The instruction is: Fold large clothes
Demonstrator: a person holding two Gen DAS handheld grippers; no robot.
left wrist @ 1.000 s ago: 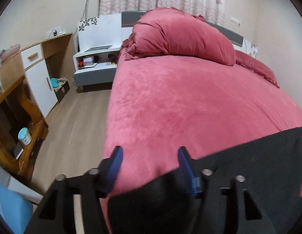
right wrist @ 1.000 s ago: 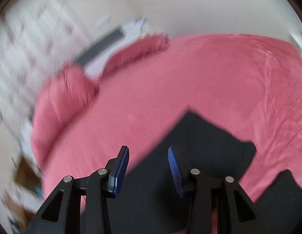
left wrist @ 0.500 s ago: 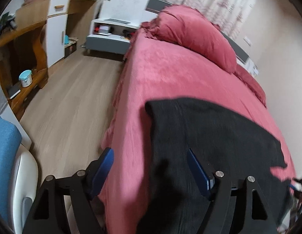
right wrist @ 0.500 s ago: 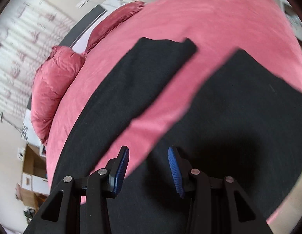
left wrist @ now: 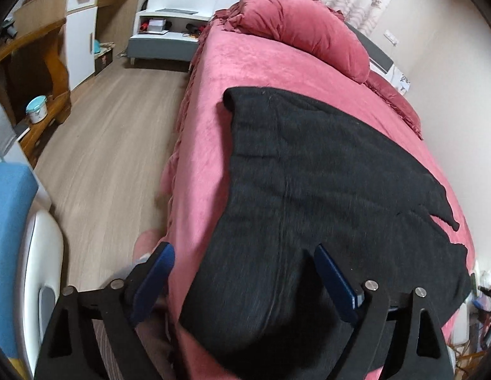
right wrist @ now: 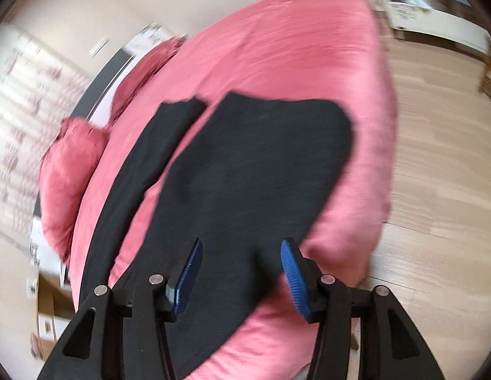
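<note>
- The black garment [left wrist: 309,196] lies spread on the pink bed cover [left wrist: 213,101]. Its near edge hangs over the foot of the bed, below and between the fingers in both wrist views.
- Left gripper [left wrist: 242,281]: the jaws have just been opening and now stand widely spread. The garment's near hem lies in the gap, but neither blue pad presses on it. The left pad sits out over the bed edge and floor [left wrist: 112,145]; the right pad is over the cloth.
- Right gripper [right wrist: 242,272]: the jaws have just been opening and stand moderately spread. Dark cloth fills the gap beyond the fingertips, with no pinch visible. This view is motion-blurred, so fine contact cannot be confirmed.
- Change noted: a second ago the left view showed mostly bare bed cover, with only a corner of the cloth by the fingers. Now most of the garment lies ahead of them. In the right view the garment sits further ahead of the fingertips and more nearly whole than half a second ago.
- A sleeve [right wrist: 163,145] lies stretched out ahead and left of the right fingers, separated from the body panel by a strip of pink cover.
- Assessment: the garment appears released and laid flat; no fold line is visible. The likely next step is taking a sleeve or side edge to begin the first fold.
- Risk: the overhanging hem may drag the cloth off the bed.
</note>
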